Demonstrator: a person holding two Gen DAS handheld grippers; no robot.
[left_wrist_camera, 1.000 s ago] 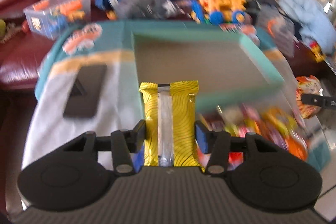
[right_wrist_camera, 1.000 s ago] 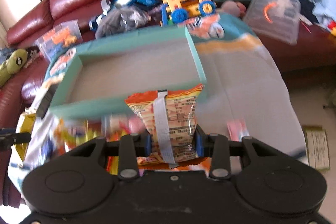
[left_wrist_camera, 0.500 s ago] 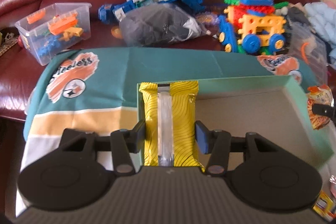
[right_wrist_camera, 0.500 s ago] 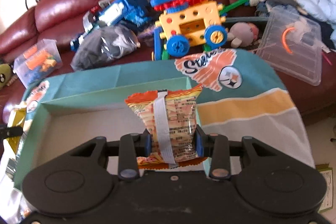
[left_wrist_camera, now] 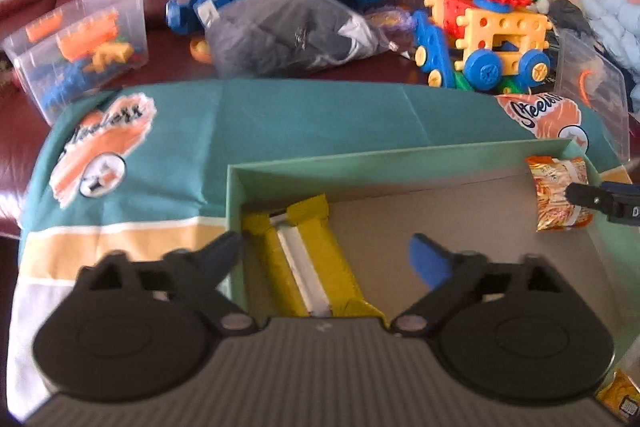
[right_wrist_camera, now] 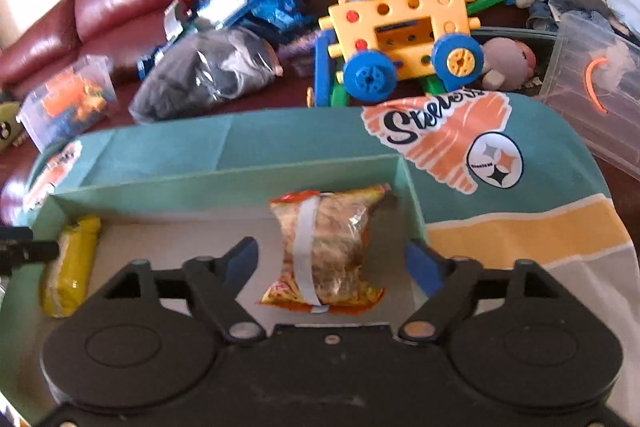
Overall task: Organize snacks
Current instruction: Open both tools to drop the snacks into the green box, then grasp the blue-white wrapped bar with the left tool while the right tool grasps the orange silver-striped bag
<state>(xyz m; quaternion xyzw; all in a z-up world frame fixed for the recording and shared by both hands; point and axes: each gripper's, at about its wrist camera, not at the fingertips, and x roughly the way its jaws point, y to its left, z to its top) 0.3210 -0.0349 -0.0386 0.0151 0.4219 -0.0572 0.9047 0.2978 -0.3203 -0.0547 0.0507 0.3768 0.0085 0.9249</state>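
Jaws opening on both grippers; only left view shows spare snack (left_wrist_camera: 618, 393) outside box (left_wrist_camera: 400, 163).

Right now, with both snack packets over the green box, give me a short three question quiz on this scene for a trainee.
1. True or false: the left gripper is clamped on the yellow packet.
2. Multiple choice: where is the orange packet? A, on the sofa. B, at the right end of the green box. C, on the teal cloth.
3. Fill in: the yellow packet lies at the box's ___ end.

Key:
1. False; its jaws are opening, clear of the packet.
2. B; the right gripper is opening too, pads off it.
3. Left.
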